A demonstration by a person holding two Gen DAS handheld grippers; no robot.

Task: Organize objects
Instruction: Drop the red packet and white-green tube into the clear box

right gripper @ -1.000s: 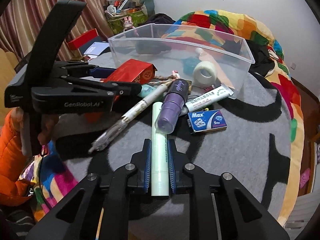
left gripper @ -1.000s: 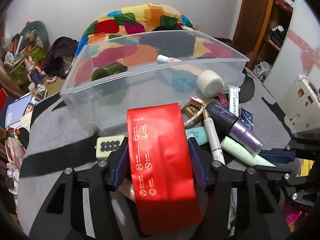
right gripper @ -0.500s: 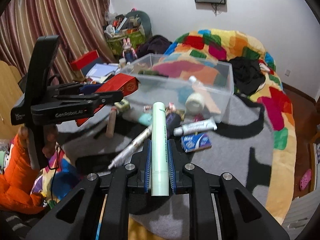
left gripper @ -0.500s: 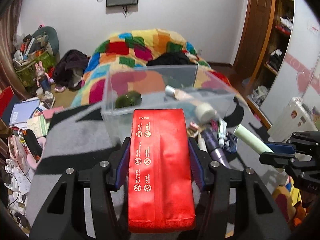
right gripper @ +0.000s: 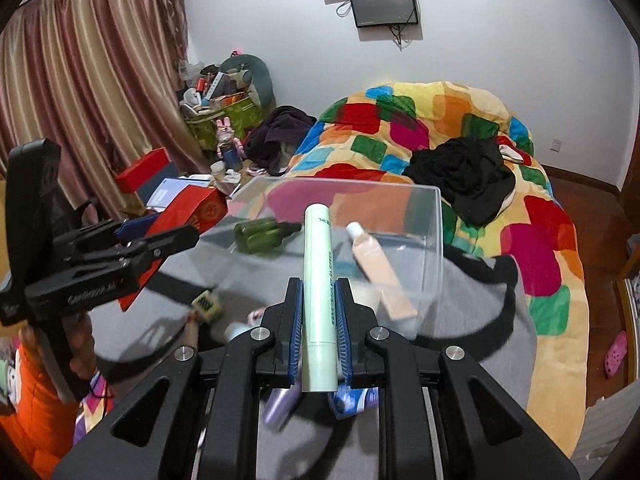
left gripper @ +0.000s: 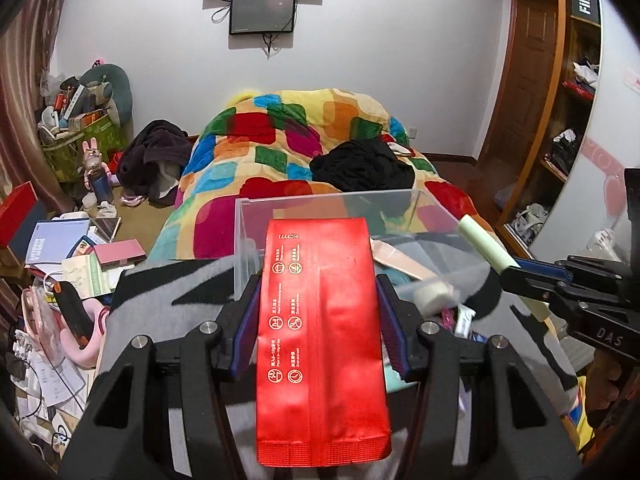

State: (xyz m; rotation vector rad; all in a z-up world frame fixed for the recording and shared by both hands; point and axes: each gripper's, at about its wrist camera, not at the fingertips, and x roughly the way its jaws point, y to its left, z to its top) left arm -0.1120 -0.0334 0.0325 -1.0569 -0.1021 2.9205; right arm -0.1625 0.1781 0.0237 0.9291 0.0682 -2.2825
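Observation:
My left gripper (left gripper: 318, 300) is shut on a red foil packet (left gripper: 320, 320) and holds it up in front of the clear plastic bin (left gripper: 256, 236). The packet also shows in the right wrist view (right gripper: 188, 216). My right gripper (right gripper: 318, 304) is shut on a pale green tube (right gripper: 318, 280), raised above the grey blanket (right gripper: 472, 308) near the bin (right gripper: 434, 248). The tube also shows in the left wrist view (left gripper: 484, 248). Inside the bin lie a green bottle (right gripper: 260, 234) and a peach tube (right gripper: 376, 268).
A tape roll (left gripper: 434, 296), a purple bottle (right gripper: 280, 404), a blue box (right gripper: 352, 398) and other small items lie on the blanket below the grippers. A colourful quilt (right gripper: 420, 128) lies behind the bin. Clutter covers the floor at the left (left gripper: 68, 256).
Both grippers have risen well above the blanket with their objects. The bin and the loose items now sit lower and farther away in both views.

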